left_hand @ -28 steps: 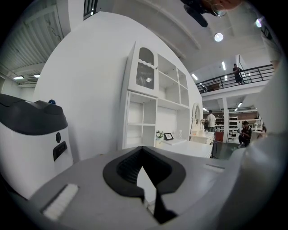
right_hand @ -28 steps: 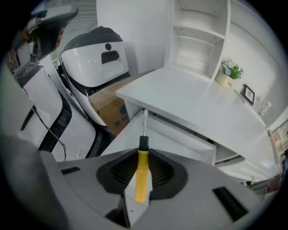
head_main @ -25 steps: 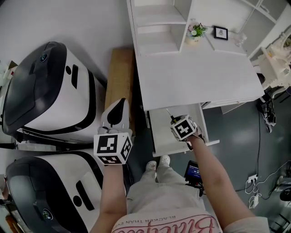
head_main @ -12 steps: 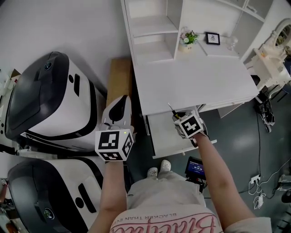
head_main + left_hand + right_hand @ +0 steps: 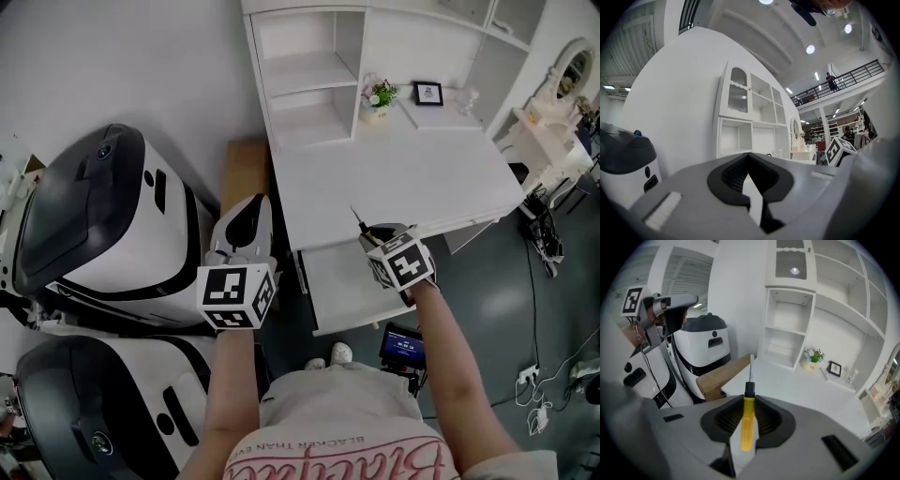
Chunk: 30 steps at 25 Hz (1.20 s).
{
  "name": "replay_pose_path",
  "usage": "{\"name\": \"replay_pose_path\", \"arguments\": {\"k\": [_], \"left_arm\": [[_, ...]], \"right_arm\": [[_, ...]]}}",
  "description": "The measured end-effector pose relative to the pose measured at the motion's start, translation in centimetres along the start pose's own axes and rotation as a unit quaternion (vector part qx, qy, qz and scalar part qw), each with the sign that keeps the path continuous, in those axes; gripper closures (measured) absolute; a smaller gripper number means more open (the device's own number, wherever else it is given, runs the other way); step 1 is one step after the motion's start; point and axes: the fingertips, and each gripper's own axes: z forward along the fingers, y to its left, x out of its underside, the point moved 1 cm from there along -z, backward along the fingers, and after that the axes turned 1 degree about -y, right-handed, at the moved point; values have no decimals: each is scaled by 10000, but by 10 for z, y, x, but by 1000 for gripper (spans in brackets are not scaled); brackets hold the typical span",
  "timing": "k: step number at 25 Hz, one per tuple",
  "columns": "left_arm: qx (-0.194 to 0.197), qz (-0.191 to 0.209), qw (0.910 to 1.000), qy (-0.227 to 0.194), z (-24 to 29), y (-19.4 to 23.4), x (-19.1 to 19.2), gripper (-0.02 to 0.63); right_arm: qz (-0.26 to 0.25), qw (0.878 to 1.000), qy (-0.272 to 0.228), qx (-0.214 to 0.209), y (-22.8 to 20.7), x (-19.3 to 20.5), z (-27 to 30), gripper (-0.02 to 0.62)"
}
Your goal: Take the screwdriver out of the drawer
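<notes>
screwdriver (image 5: pixel 359 218): handle hidden behind right gripper (image 5: pixel 373 234), head view | drawer (image 5: pixel 342 286): rear hidden under desk (image 5: pixel 403 178) | framed picture (image 5: pixel 428 92): too small to make out

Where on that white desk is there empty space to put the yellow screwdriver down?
The desk top is bare across its whole middle and front, from the shelf unit at the back left to the right edge. Only the back is occupied, by a flower pot and a picture frame. The open drawer below the front edge also looks bare.

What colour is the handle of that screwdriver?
Yellow, with a black collar; the right gripper view shows the screwdriver best.
</notes>
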Motion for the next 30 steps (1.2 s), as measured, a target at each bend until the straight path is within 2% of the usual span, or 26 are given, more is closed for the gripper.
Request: {"name": "replay_pose_path", "arguments": {"k": [9,19,22,30], "left_arm": [[16,37,9997,-240,2,-3,-19,603],[54,33,9988,-485,6,-9,-35,603],[93,51,9983,-565,6,-12,-40,603],[105,178,9962,-843,4,-15,-64,603]], "right_arm": [[-49,9971,-720,252,-10,-41,-48,511],[-11,9837,-1644,732,-21,-78,-107,511],[7,9767,-1938,920,-24,-89,-125,511],[-3,9475,-2736,1656,-36,-108,-167,511]]}}
